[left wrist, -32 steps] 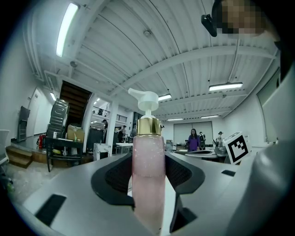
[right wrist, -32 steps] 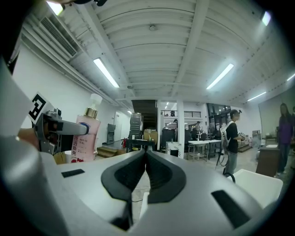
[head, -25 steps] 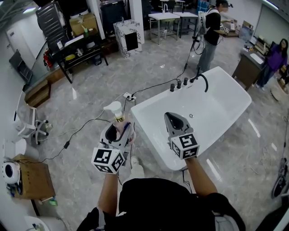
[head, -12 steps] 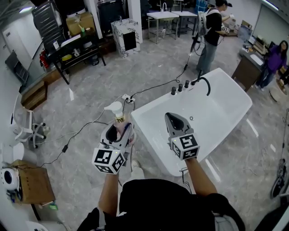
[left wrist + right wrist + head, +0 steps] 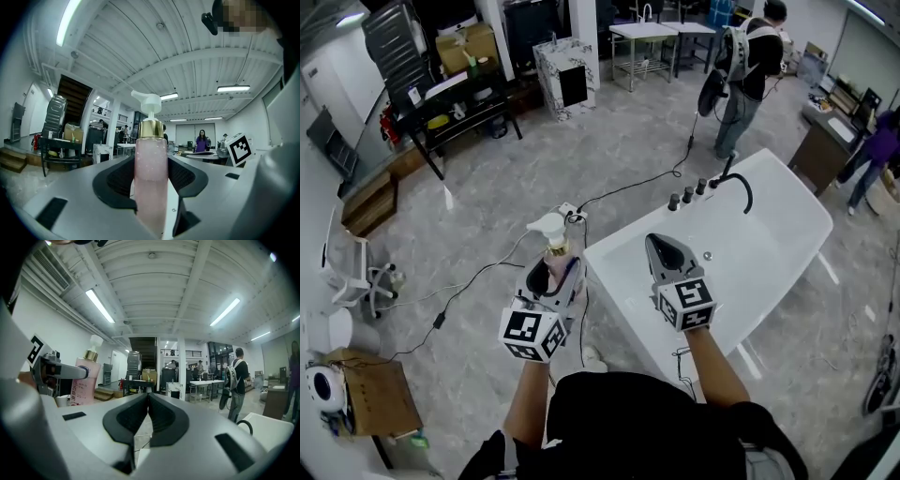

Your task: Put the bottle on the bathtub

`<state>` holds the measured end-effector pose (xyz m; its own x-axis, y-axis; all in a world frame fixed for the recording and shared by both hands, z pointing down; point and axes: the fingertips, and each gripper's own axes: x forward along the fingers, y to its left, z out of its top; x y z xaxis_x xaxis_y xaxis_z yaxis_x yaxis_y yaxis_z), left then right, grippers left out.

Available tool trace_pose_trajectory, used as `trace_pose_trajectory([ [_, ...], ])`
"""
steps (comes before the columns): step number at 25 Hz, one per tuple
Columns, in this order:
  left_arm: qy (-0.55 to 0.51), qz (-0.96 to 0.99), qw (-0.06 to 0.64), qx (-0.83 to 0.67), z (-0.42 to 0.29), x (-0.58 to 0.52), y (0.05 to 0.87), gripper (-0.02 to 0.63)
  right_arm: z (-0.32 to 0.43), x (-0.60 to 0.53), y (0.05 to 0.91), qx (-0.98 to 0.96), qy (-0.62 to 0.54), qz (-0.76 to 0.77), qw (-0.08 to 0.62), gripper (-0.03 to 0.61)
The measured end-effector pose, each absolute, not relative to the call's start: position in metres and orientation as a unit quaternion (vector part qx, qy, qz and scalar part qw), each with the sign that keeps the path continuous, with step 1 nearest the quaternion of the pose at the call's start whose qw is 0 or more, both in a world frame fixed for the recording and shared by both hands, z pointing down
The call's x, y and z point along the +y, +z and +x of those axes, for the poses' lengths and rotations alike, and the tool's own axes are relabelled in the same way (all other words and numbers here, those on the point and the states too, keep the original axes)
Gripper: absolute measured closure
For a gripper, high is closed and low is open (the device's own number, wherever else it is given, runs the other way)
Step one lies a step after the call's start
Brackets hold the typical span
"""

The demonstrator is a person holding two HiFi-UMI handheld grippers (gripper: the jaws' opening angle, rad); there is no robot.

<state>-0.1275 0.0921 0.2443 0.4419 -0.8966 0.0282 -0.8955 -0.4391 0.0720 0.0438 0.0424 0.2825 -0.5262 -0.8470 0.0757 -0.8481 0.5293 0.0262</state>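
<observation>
Head view: we are logging a white bathtub [image 5: 773, 246] standing on a grey marbled floor [image 5: 487, 202], with a black curved faucet [image 5: 742, 190] and three dark knobs [image 5: 687, 195] on its far rim. A black cable [image 5: 623, 185] is trailing across the floor toward a white power strip near the tub's corner.

The left gripper [image 5: 554, 270] is clamping the pink pump bottle [image 5: 551, 248] upright over the floor, just beside the tub's left rim and not resting on it. In the left gripper view we are seeing both jaws pressing against the bottle's [image 5: 151, 168] sides.

The right gripper [image 5: 660, 244] is hovering over the tub's near end. In the right gripper view its jaws are meeting with nothing between them.

Room: we are noting a black shelf cart [image 5: 455, 103], white tables [image 5: 661, 33], a cardboard box [image 5: 380, 380], and a person with a backpack [image 5: 750, 61] standing beyond the tub.
</observation>
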Motion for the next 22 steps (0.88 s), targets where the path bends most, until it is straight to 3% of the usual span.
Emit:
trace_pose_trajectory([
  [22, 0.009, 0.887, 0.064, -0.458, -0.221, -0.052, 0.258, 0.385, -0.042, -0.078, 0.295, -0.834, 0.029, 0.548, 0.063, 0.554],
])
